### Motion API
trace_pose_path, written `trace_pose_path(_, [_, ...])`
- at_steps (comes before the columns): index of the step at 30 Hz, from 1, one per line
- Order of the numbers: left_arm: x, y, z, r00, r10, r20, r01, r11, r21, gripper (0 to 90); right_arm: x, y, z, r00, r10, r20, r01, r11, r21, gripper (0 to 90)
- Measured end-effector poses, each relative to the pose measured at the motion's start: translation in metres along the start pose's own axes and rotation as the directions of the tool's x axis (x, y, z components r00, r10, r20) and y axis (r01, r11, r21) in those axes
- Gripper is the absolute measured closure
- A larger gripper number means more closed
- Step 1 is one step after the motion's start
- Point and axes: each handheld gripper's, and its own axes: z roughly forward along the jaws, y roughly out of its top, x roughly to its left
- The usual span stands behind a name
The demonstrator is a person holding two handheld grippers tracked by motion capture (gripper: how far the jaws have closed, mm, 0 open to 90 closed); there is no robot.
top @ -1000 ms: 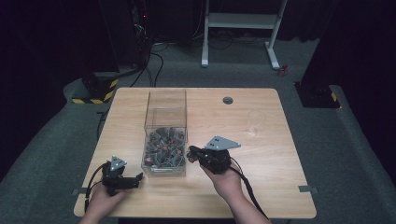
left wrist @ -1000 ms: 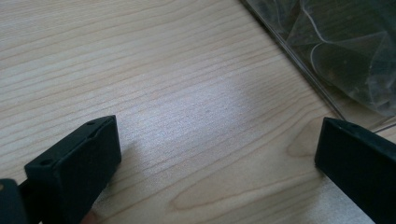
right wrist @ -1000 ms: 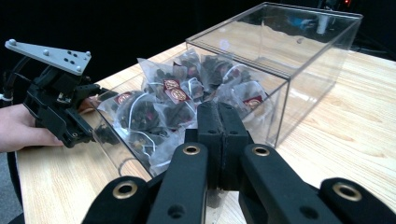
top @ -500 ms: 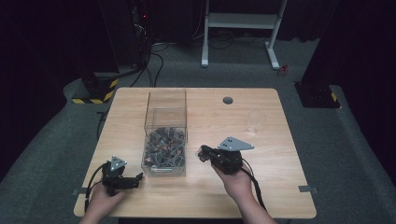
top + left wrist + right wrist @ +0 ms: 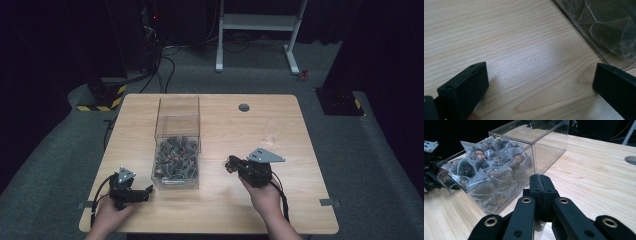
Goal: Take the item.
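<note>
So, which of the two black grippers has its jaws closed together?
The right gripper, held beside the clear plastic box of tea bags: its jaws are pressed shut. The left gripper has jaws wide apart over bare wooden table.

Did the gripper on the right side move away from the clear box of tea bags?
Yes. The right gripper has moved rightward, away from the clear plastic box, and slightly toward the table's near edge.

Box (image 5: 177,145) between grippers — sachets (image 5: 175,157) inside
</note>
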Motion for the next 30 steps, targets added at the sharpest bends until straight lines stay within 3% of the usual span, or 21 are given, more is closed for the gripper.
trace_pose_path(20, [0.0, 0.0, 0.0, 1.0, 0.0, 0.0, 0.0, 1.0, 0.002, 0.6, -0.024, -0.01, -0.017, 0.9967, 0.018, 0.079, -0.019, 1.0, 0.005, 90.0])
trace_pose_path(30, [0.0, 0.0, 0.0, 1.0, 0.0, 0.002, 0.0, 1.0, 0.0, 0.6, -0.045, -0.016, -0.032, 0.988, 0.055, 0.144, -0.054, 0.998, -0.009, 90.0])
